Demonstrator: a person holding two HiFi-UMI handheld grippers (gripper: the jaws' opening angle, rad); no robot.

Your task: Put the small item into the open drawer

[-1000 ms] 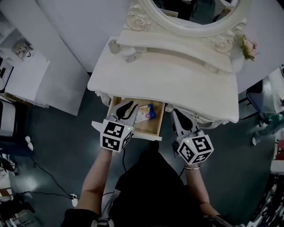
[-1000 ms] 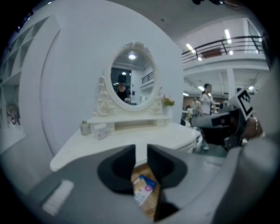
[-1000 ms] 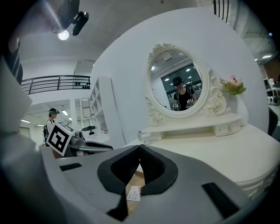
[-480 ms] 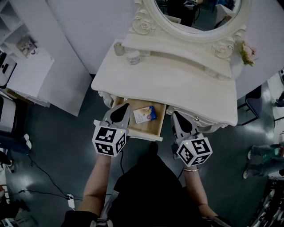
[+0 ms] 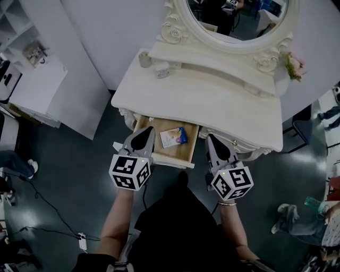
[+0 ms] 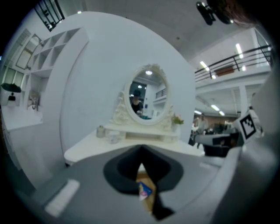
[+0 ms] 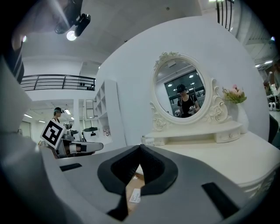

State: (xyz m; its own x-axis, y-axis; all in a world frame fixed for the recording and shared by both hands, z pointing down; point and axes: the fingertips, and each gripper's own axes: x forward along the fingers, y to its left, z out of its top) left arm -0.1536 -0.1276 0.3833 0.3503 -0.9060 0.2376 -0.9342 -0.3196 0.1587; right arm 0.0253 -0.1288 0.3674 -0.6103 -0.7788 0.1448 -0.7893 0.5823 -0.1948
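The small item, a white and blue packet (image 5: pixel 175 136), lies flat in the open wooden drawer (image 5: pixel 183 154) under the dressing table's front edge. My left gripper (image 5: pixel 140 139) hovers over the drawer's left front corner, shut and empty, with the packet just to its right. The left gripper view shows its jaws (image 6: pixel 141 152) meeting, with the packet (image 6: pixel 145 190) below them. To the right of the drawer, my right gripper (image 5: pixel 218 149) hangs in front of the table edge, shut with nothing in it. Below its closed jaws (image 7: pixel 140 148) the right gripper view shows the drawer's inside (image 7: pixel 131 186).
The cream dressing table (image 5: pixel 212 101) carries an oval mirror (image 5: pixel 234 16), small jars (image 5: pixel 161 68) at its back left and pink flowers (image 5: pixel 293 66) at the right. A white shelf unit (image 5: pixel 48 90) stands to the left. Another person's legs (image 5: pixel 297 223) show at the lower right.
My left gripper has drawn back out of the drawer toward its left front corner and its jaws have shut. The packet stays in the drawer. The right gripper has barely moved.
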